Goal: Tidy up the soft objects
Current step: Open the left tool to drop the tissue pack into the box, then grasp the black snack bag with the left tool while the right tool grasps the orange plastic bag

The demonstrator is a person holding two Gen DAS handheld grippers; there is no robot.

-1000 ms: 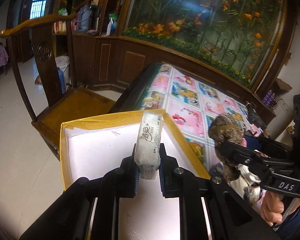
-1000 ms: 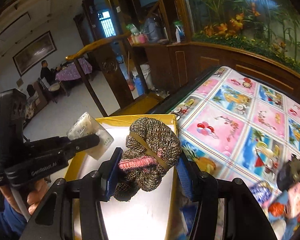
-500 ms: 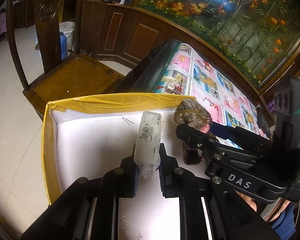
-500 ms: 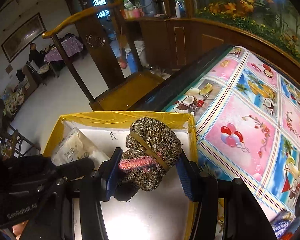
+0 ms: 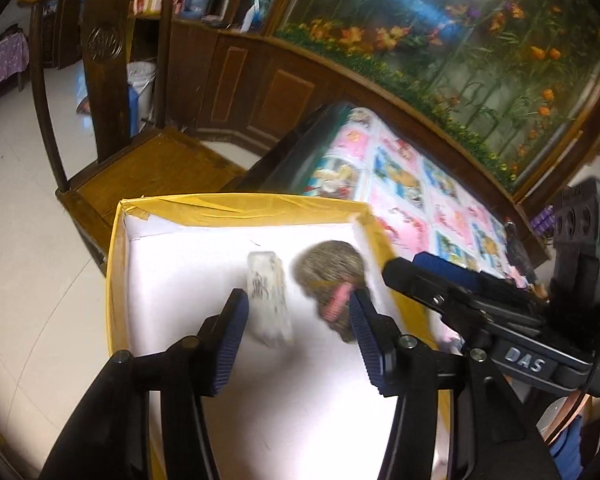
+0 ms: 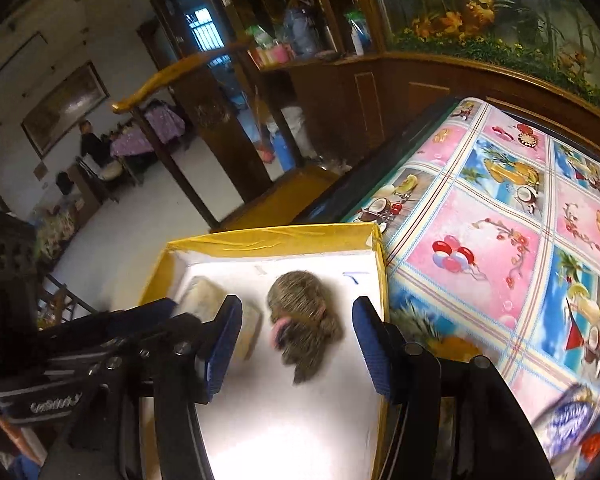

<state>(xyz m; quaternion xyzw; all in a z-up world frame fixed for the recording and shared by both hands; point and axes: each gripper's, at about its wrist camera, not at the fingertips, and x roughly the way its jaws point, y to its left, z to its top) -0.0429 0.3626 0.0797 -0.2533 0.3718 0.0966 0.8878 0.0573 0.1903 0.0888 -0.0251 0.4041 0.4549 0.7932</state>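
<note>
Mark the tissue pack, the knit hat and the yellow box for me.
tissue pack [image 5: 269,294], left wrist view, middle of its wrapper
knit hat [image 6: 306,314], right wrist view, middle of the brown knit
yellow box [image 5: 240,210], left wrist view, far taped rim

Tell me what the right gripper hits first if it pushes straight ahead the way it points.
Probably the knitted hat, lying in the box between the open right gripper pads; depth is unclear.

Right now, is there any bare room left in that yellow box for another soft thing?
Yes. The white floor is bare left of the tissue pack up to the box's yellow wall, and along the near end. The middle is crowded: the tissue pack and knitted hat lie close together.
</note>
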